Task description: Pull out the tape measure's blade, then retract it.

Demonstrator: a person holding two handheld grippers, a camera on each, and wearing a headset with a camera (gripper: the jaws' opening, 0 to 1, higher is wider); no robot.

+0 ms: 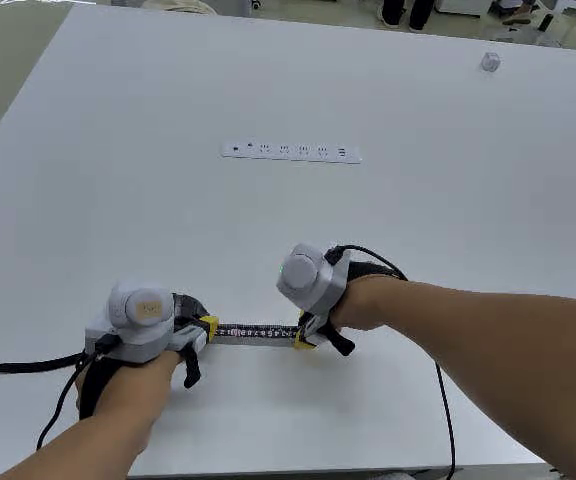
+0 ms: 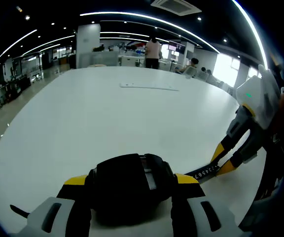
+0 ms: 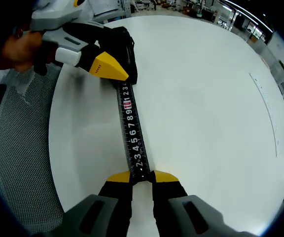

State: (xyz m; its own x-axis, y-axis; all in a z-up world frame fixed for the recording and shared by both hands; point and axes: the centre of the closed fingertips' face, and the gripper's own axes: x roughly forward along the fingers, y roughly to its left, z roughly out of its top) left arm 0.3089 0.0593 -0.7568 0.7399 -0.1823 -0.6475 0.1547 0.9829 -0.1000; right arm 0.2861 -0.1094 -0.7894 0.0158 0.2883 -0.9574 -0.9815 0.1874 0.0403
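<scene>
The left gripper [image 2: 131, 180] is closed around the black tape measure [image 2: 129, 192]. One yellow-tipped jaw is pressed on each side of it. The tape measure is low over the white bench [image 1: 268, 80], close to the person's edge.

The blade [image 3: 132, 131] is pulled out a short way. It runs straight from the tape measure to the right gripper [image 3: 142, 176], and black and red numbers show along it. The right gripper's jaws are almost together and pinch the end of the blade. The very tip of the blade is hidden between them.

The blade looks like it lies flat on the bench, but it may be just above it. A long white power strip [image 1: 291, 152] lies farther away, near the middle of the bench, well apart from both grippers.
</scene>
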